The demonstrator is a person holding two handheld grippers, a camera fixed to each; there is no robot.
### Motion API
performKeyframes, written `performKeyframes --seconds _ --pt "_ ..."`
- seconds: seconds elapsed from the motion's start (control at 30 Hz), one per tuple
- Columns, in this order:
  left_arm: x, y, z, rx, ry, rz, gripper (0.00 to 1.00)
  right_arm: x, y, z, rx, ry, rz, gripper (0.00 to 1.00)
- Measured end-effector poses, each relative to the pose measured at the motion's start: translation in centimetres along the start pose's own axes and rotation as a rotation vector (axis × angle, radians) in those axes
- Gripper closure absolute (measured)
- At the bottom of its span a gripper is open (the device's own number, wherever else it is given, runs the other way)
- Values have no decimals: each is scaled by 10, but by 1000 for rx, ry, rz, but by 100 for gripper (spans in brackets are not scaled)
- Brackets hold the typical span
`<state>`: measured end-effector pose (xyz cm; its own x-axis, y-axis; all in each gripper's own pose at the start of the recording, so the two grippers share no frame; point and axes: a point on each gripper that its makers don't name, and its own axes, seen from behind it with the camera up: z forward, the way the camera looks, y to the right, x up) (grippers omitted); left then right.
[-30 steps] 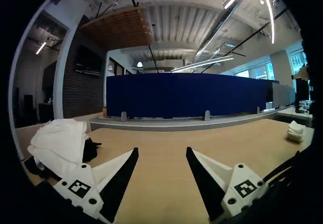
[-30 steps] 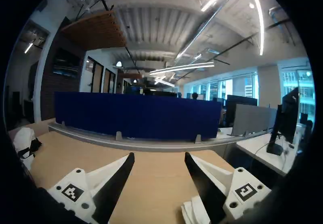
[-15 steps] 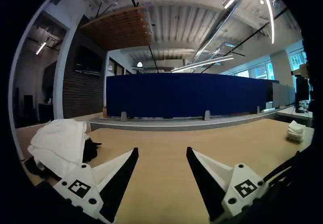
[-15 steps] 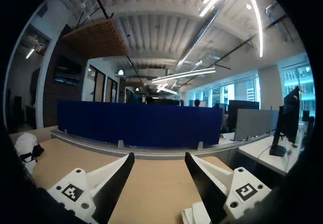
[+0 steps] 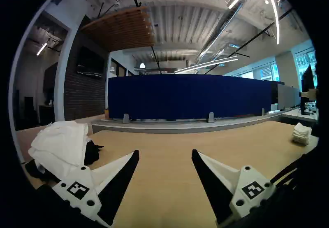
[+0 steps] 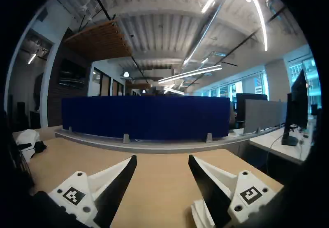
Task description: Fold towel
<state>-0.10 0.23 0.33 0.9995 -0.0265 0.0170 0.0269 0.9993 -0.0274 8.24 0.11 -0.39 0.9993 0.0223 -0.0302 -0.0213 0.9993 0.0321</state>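
A heap of crumpled white towels (image 5: 61, 145) lies on the wooden table (image 5: 172, 145) at the left, over some black cloth (image 5: 92, 150). In the left gripper view my left gripper (image 5: 165, 154) hovers open just right of that heap, nothing between its fingers. A small stack of folded white towels (image 5: 302, 133) sits at the table's far right. In the right gripper view my right gripper (image 6: 162, 159) is open over bare wood, and the folded stack (image 6: 201, 213) shows beneath its right finger. The crumpled heap (image 6: 25, 141) appears far off at the left.
A blue divider panel (image 5: 185, 98) on a grey rail runs along the table's far edge. Beyond the right end stand a grey partition (image 6: 261, 117), a neighbouring white desk (image 6: 283, 147) and a dark monitor (image 6: 298, 108).
The left gripper's fingers have spread slightly wider. The right gripper view has swung to the left, shifting the divider, monitor and folded stack to the right in it.
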Motion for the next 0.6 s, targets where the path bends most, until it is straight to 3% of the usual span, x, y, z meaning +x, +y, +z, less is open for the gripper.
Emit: performKeyframes --seconds 0.37,0.6 --pt "0 0 0 0 0 0 5 -55 4 -1 -3 -4 76 3" --pt "1 0 0 0 0 0 5 -75 9 0 -7 -11 61 3"
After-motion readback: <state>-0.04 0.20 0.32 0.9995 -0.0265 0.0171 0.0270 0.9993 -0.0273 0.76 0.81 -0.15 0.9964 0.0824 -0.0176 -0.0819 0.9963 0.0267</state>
